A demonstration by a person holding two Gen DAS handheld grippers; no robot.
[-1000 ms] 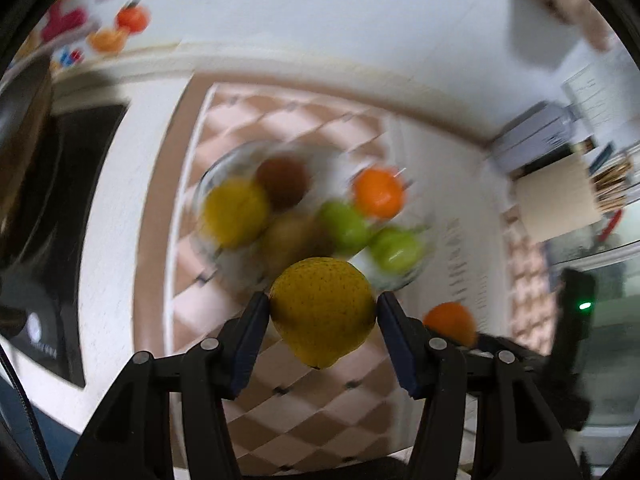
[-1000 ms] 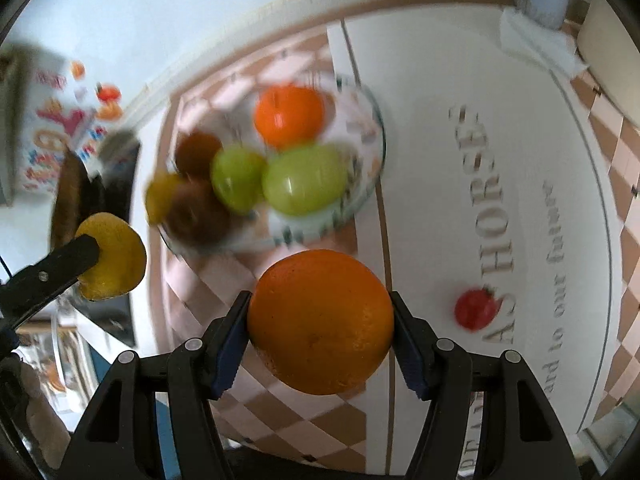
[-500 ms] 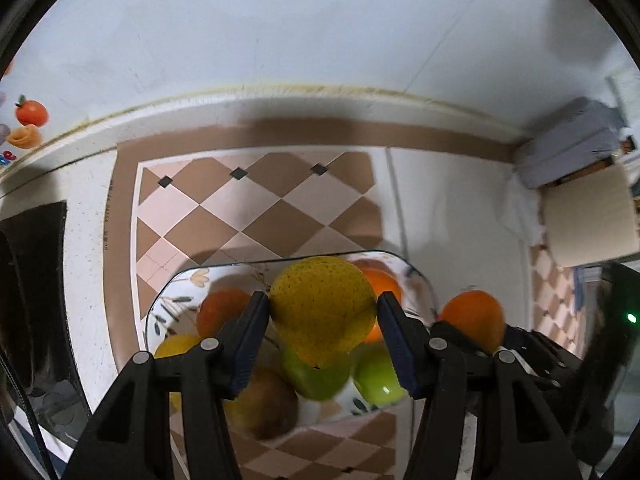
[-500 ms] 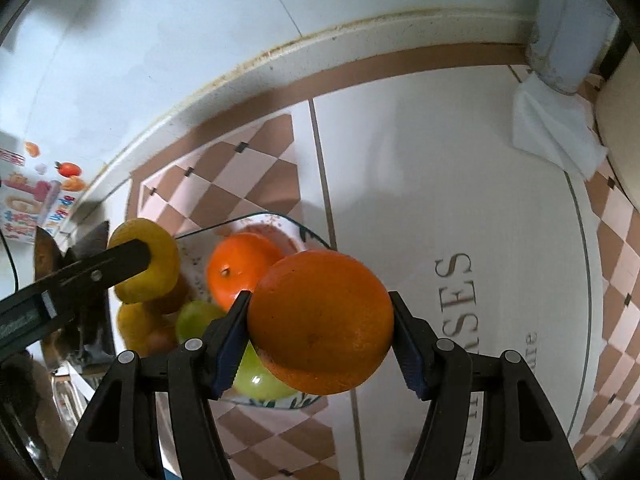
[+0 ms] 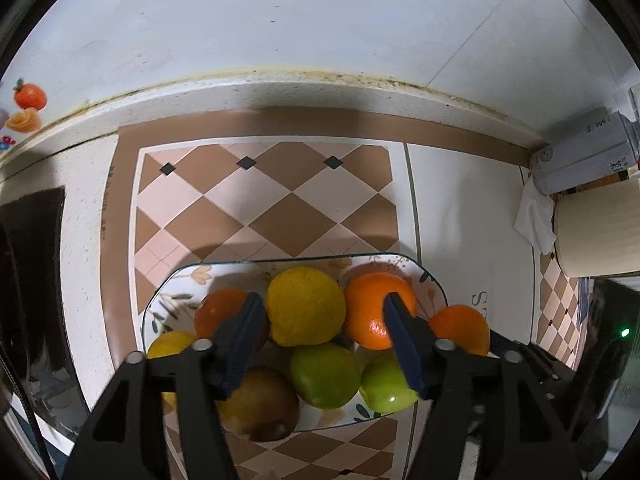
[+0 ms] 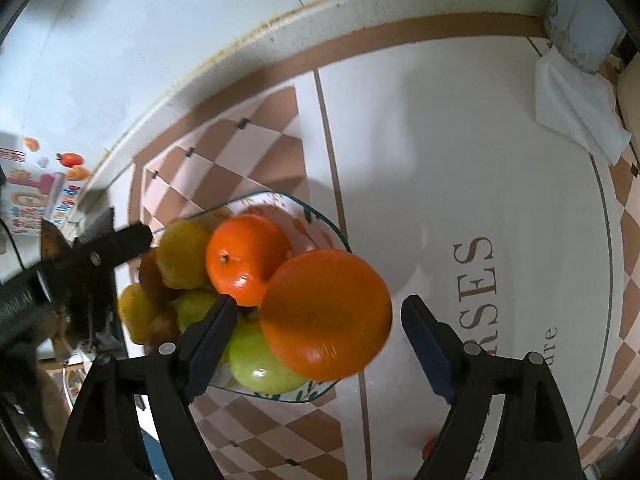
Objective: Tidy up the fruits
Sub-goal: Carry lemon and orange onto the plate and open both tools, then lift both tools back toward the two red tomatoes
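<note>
The left gripper (image 5: 322, 322) stands open over the glass plate (image 5: 160, 304), its blue fingers wide apart. The yellow pear (image 5: 306, 306) lies between them on top of the other fruit and seems free of both pads. In the left wrist view the plate also holds an orange (image 5: 374, 310), two green apples (image 5: 325, 374), a brown kiwi (image 5: 262, 404) and another yellow fruit at the left rim.

The right wrist view shows what the left one mostly hides: the right gripper (image 6: 316, 320) is also open, and the big orange (image 6: 326, 314) sits between its fingers, blurred, with a clear gap to the right finger. It is above the near-right edge of the plate; whether it touches the green apple under it I cannot tell. This view also shows a white cloth (image 6: 576, 108) on the counter (image 6: 440, 140) and a small red thing at the bottom edge.
</note>
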